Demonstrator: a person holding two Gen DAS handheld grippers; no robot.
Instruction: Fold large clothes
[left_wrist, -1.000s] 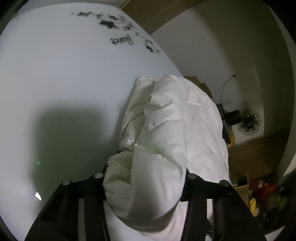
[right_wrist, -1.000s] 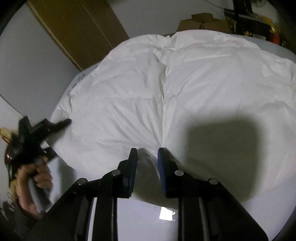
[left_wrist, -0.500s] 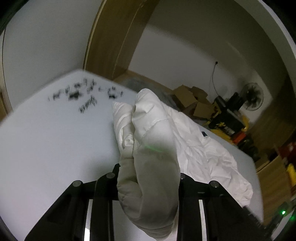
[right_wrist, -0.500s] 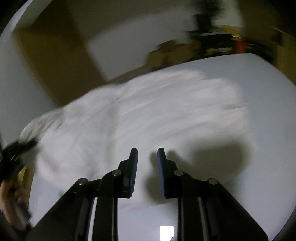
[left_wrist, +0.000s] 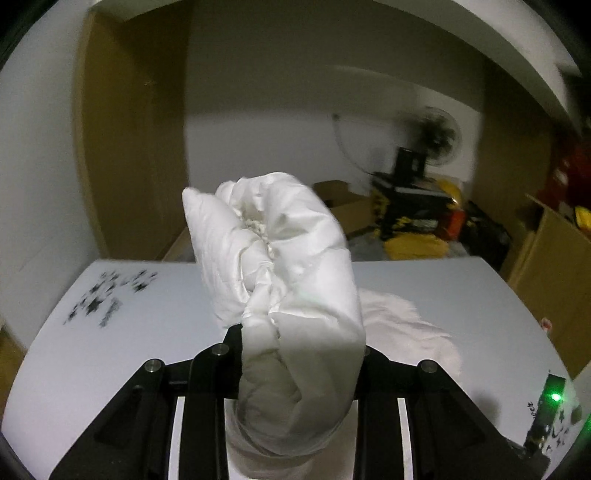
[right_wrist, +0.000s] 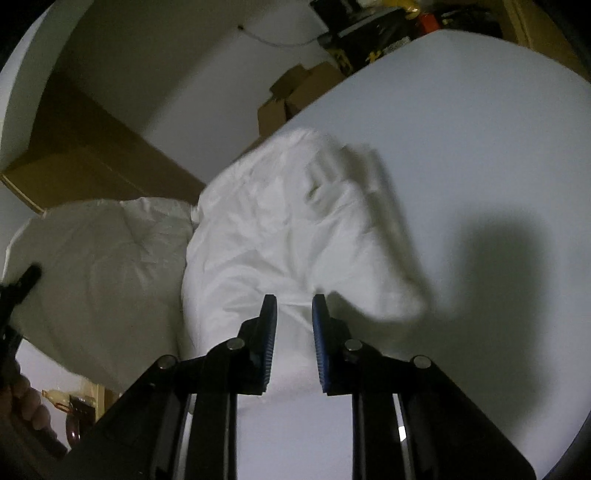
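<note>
Fingers of the left gripper (left_wrist: 295, 354) are clamped on a thick bunch of the white garment (left_wrist: 291, 280); the padded cloth bulges up between the jaws and hides the fingertips, rising toward 12 o'clock in the left wrist view. From that bunch, more of the garment trails down toward 4 o'clock and lies rumpled on the white table (left_wrist: 147, 332). Black star-like marks (left_wrist: 107, 291) are printed on the table at about 9 o'clock. Beyond the table's far edge stand a fan (left_wrist: 437, 134) at 1 o'clock, cardboard boxes (left_wrist: 343, 206) and a dark stack of clutter with yellow on it.

Fingers (right_wrist: 267, 332) of the right gripper (right_wrist: 294, 334) have blue pads and stand a little apart, with a narrow gap between them. White cloth shows in that gap, but whether the pads touch or pinch it cannot be told. In the right wrist view the garment (right_wrist: 288, 229) sits in a crumpled heap from the centre toward 10 o'clock, its right part blurred, on the table (right_wrist: 461, 147). A puffy, lifted part of it spreads out at 9 o'clock, where the tip of the left gripper (right_wrist: 22, 280) meets its edge. A hand (right_wrist: 29, 406) shows at 8 o'clock. A dark shadow falls on the table at 3 o'clock, and a box (right_wrist: 291, 99) stands past the table's edge at 12 o'clock.
</note>
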